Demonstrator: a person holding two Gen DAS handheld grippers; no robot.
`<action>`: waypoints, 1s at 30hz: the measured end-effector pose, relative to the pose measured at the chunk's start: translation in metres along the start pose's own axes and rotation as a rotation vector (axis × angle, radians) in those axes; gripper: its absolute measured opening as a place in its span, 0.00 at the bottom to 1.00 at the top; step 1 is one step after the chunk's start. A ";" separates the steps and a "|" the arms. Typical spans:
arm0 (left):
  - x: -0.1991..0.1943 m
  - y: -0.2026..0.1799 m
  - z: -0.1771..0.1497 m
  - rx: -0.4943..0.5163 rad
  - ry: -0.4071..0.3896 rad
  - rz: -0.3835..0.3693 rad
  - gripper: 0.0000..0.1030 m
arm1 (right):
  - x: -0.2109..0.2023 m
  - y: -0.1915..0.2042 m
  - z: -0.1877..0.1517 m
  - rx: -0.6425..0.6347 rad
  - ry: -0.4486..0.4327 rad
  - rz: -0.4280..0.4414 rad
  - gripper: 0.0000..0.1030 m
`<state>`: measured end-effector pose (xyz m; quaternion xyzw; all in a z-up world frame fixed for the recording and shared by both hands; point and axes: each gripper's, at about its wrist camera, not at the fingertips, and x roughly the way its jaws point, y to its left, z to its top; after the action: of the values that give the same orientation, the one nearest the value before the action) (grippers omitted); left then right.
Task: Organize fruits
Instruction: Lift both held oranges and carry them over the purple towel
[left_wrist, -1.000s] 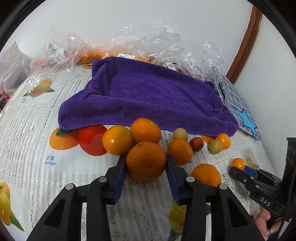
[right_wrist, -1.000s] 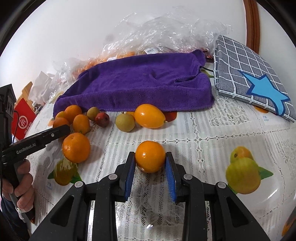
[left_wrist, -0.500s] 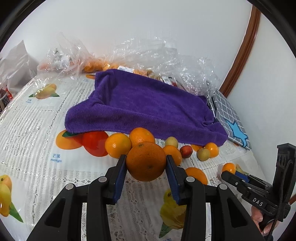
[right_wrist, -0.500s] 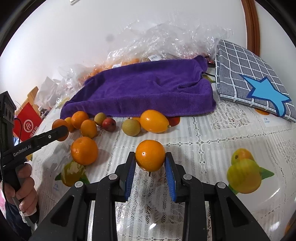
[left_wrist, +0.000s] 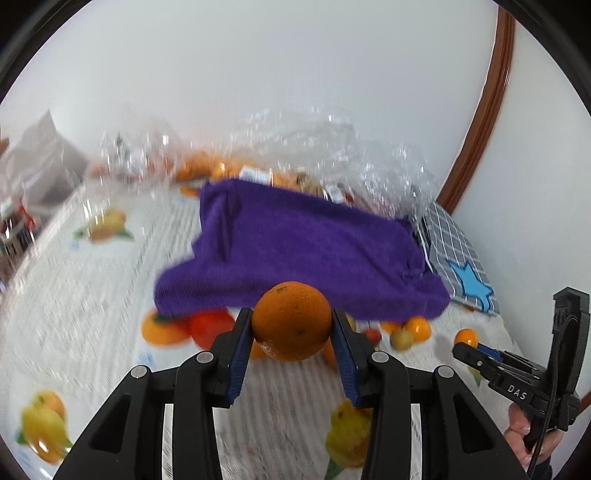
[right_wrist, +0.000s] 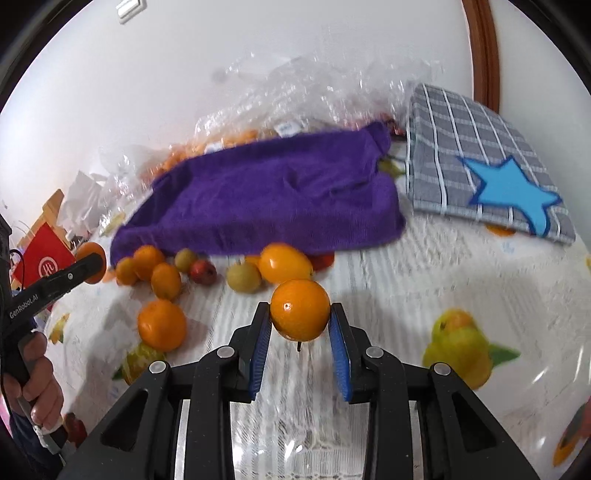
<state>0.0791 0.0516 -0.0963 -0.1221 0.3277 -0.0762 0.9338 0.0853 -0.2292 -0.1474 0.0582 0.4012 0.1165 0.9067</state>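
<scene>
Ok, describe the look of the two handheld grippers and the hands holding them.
Both grippers, left and right, are black plastic with blue ribbed pads and silver rivets. White lettering reads "GenRobot.AI" and "DAS". A black cable trails by the right one. Bare hands show.

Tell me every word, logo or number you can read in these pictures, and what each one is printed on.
"DAS": on the right gripper, seen from the left camera.
"GenRobot.AI": on the left gripper, seen from the right camera.
White round logo, maybe "Ht": on the red box; not sure.
White labels on the plastic bags: too blurred to read.
Blue print on the tablecloth: too blurred to read.
</scene>
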 end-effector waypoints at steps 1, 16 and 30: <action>-0.001 -0.001 0.009 0.007 -0.008 0.013 0.38 | -0.002 0.001 0.005 -0.009 -0.009 0.001 0.31; 0.054 -0.021 0.093 0.068 -0.025 0.083 0.39 | 0.013 -0.001 0.118 -0.040 -0.142 -0.007 0.31; 0.133 -0.022 0.108 0.095 0.051 0.068 0.39 | 0.073 -0.022 0.139 0.010 -0.103 -0.004 0.31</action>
<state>0.2487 0.0201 -0.0871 -0.0644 0.3513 -0.0631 0.9319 0.2395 -0.2337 -0.1104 0.0679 0.3545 0.1095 0.9261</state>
